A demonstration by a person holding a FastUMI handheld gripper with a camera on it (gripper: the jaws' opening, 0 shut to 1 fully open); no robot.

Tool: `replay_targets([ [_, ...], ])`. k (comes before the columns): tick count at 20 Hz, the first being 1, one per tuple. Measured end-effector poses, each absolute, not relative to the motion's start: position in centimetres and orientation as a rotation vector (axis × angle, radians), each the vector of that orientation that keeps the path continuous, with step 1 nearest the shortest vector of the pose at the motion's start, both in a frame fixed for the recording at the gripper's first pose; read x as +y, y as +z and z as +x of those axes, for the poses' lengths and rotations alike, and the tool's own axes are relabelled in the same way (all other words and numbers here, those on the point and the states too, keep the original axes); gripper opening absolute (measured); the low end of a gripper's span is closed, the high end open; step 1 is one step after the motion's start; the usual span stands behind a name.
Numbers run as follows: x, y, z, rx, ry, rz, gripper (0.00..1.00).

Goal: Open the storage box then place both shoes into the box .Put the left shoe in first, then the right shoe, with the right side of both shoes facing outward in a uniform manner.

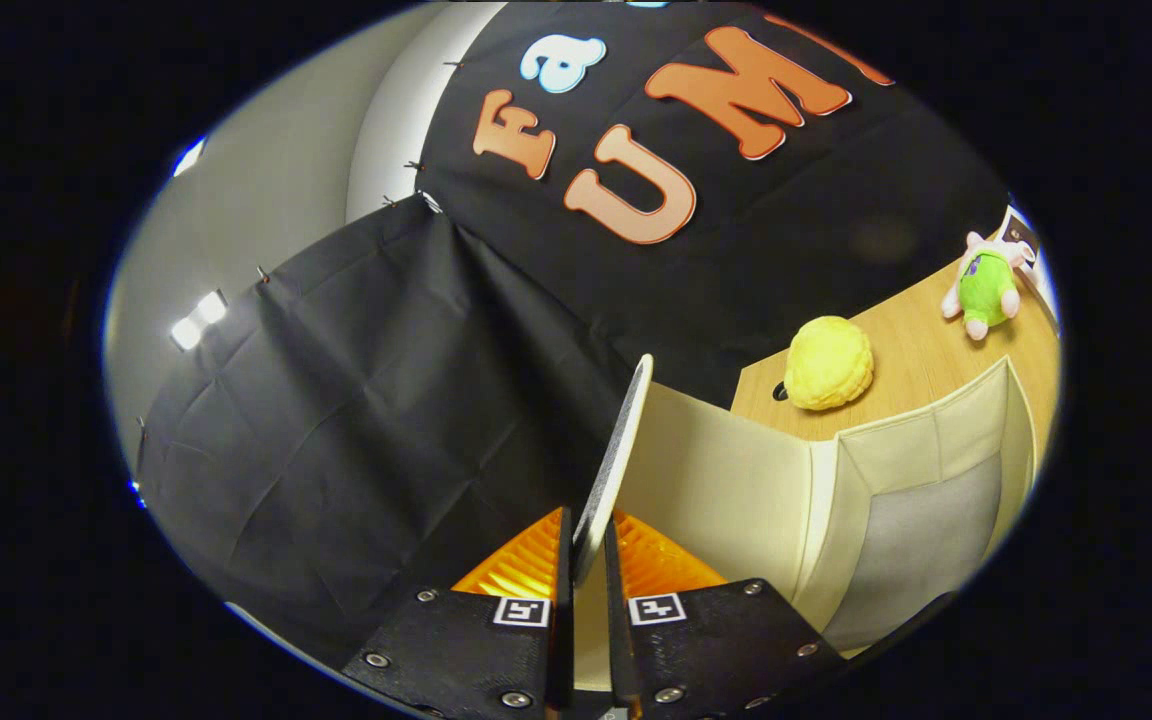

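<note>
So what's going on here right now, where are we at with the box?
The tongs are shut on the thin edge of the storage box's lid, holding it lifted and swung up. Beside it, the cream fabric box stands open on the wooden table, its inside showing. Beyond the box sit a yellow plush toy and a green plush toy. No shoe has gone in yet, as far as can be seen.
</note>
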State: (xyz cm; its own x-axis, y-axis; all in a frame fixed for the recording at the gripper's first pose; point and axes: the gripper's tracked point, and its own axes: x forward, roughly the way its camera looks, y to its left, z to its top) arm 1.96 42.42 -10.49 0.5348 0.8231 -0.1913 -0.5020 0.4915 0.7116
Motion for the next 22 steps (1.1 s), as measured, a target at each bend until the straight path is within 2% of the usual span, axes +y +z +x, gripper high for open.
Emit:
replay_targets([
  [1,42.9,-10.8,1.7,0.566,0.865,0.618,0.16],
  [3,43.7,-11.7,1.4,0.570,0.864,0.541,0.28],
  [7,43.4,-13.3,1.5,0.564,0.844,0.433,0.73],
  [8,42.9,-13.4,1.9,0.548,0.821,0.402,0.87],
  [10,41.2,-13.5,3.0,0.500,0.759,0.332,0.98],
  [22,23.7,-12.0,6.1,0.295,0.449,0.093,0.98],
])
